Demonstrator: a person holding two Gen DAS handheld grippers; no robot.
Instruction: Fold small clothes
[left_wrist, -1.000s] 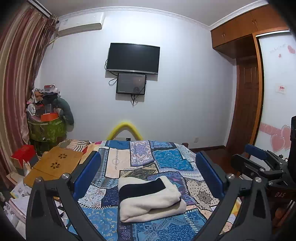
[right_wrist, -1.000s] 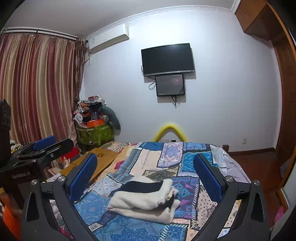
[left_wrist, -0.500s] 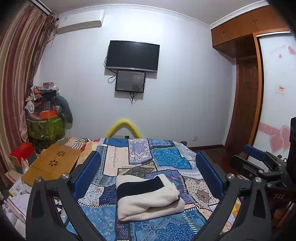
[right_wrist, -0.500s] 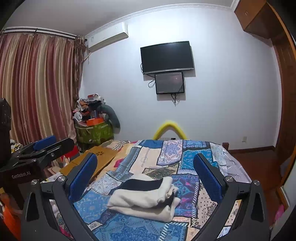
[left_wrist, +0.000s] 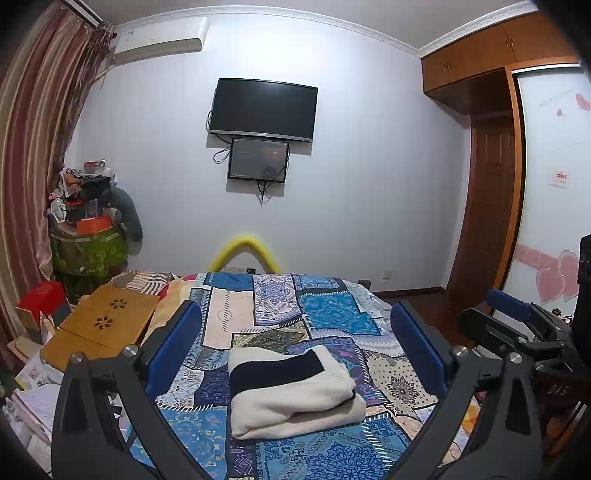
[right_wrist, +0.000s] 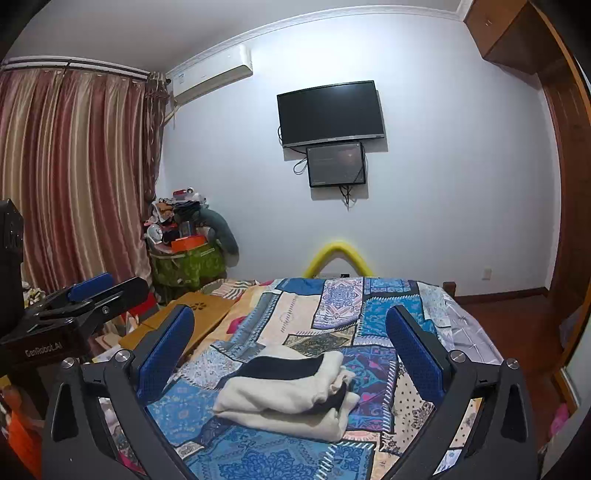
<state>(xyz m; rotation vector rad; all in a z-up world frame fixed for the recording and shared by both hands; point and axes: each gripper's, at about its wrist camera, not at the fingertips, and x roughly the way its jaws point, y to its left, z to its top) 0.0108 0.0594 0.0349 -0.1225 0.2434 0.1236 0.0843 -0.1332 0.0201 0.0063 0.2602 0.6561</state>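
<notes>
A cream garment with a black band (left_wrist: 291, 393) lies folded into a compact bundle on the patchwork bedspread (left_wrist: 280, 310). My left gripper (left_wrist: 295, 332) hovers above and behind it, open, nothing between its blue pads (left_wrist: 173, 347). In the right wrist view the same folded garment (right_wrist: 291, 395) rests on the bedspread (right_wrist: 332, 306), and my right gripper (right_wrist: 291, 336) is held open over it, not touching. Each gripper shows in the other's view: the right gripper (left_wrist: 517, 325) at the far right, the left gripper (right_wrist: 92, 295) at the far left.
A wooden lap desk (left_wrist: 99, 325) lies at the bed's left side beside a red box (left_wrist: 40, 302) and papers. A heaped green bin (left_wrist: 88, 243) stands in the corner by the curtain (right_wrist: 74, 177). A yellow arch (left_wrist: 243, 251) rises behind the bed; a wardrobe (left_wrist: 495, 184) stands right.
Both views have tilted slightly, so the folded garment sits a little lower and further left in each. The garment itself has not moved and both grippers stay open.
</notes>
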